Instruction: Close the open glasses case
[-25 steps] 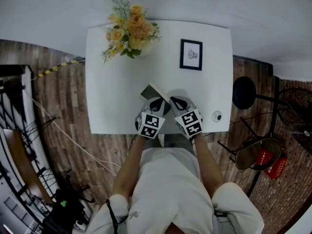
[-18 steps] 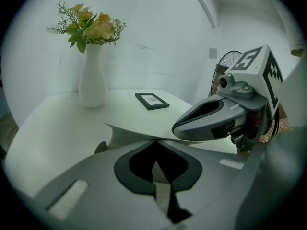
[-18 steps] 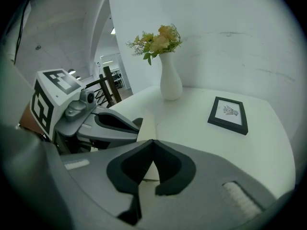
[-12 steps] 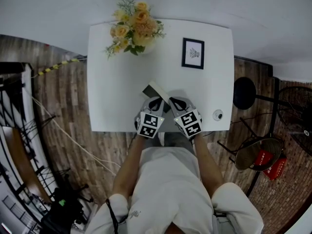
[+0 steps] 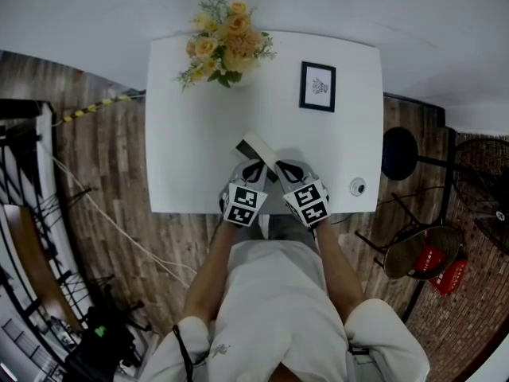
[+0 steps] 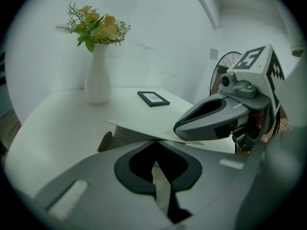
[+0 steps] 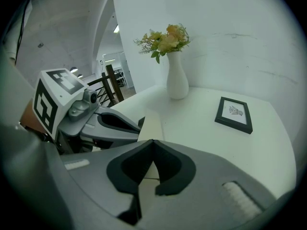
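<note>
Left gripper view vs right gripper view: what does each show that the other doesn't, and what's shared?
Only the left gripper view: the right gripper with its marker cube, and a fan behind it. Only the right gripper view: the left gripper with its cube, and dark chair-like frames through an opening at left. Both: the table, the vase of flowers, the framed picture, and the raised lid of the glasses case at the jaw tips.

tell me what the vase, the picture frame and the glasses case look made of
The vase is white and smooth with a soft sheen, probably glazed ceramic. The picture frame has a thin black matte rim: wood or plastic, cannot tell. The glasses case shows a pale, flat, stiff flap, perhaps covered board.
</note>
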A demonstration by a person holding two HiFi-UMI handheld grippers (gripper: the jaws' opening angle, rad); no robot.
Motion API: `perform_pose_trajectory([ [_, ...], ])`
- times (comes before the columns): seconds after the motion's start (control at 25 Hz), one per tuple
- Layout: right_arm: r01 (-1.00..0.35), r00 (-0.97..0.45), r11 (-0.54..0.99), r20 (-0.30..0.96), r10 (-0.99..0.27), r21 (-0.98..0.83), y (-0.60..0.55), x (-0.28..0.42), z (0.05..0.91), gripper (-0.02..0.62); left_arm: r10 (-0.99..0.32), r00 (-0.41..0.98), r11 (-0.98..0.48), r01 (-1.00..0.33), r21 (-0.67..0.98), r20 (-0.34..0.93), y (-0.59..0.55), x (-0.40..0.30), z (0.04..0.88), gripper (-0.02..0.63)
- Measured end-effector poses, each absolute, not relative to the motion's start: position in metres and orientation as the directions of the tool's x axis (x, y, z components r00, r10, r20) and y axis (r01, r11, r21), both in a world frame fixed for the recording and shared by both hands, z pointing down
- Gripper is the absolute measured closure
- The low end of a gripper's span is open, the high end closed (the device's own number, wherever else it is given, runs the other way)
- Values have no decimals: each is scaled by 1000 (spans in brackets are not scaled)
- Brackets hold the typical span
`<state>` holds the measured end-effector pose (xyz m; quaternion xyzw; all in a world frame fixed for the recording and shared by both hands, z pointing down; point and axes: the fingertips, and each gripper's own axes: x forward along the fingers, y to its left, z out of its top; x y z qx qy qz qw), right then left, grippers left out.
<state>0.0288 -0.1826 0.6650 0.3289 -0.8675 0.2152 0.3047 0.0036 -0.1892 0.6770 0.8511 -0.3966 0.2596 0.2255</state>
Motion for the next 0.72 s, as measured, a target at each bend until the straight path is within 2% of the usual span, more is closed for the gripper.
perform_pose_trajectory([
  [0.72, -689, -592, 707, 687, -422, -160, -168, 15, 669, 592, -543, 543, -573, -797, 191, 641, -175, -11, 689, 586],
])
